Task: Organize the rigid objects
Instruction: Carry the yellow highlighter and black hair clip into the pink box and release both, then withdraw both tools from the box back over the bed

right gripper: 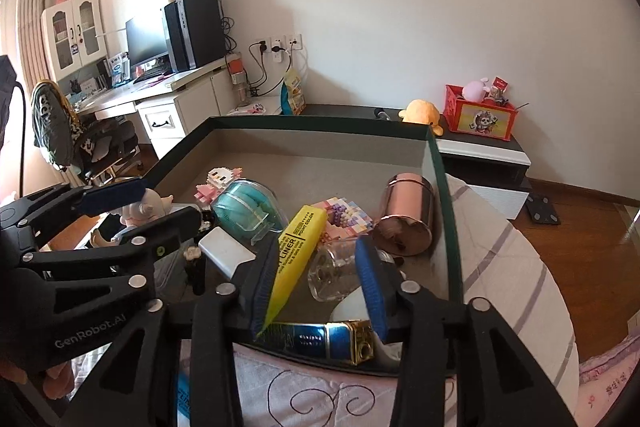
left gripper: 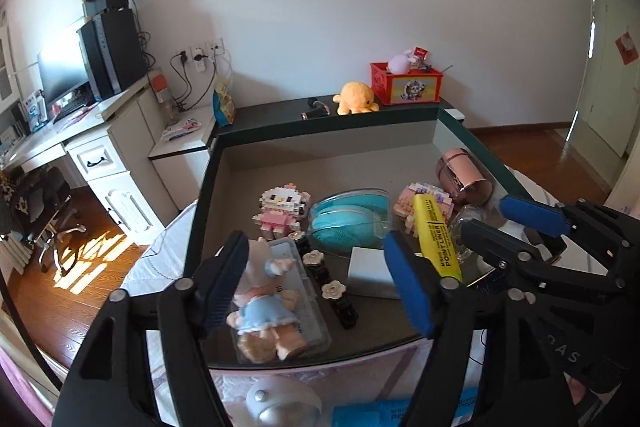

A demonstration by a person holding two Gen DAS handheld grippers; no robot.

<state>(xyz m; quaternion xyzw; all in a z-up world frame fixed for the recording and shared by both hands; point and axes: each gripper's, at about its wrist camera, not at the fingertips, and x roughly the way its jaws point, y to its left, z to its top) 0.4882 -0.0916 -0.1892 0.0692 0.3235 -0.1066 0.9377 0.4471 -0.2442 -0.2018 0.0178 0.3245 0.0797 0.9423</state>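
Observation:
My left gripper stands open over the near left of a green-rimmed box. A doll in a blue dress lies between its fingers on a clear case, close to the left pad and well apart from the right one. My right gripper is open too. A yellow highlighter leans along its left finger, and the right pad is off it. The box also holds a rose-gold cup on its side, a glass jar, a teal item in a clear shell and block figures.
A white block, a black strap with flowers and a blue and gold case lie at the box's near side. Behind it, a dark shelf carries a red crate and a yellow plush. A desk and chair stand to the left.

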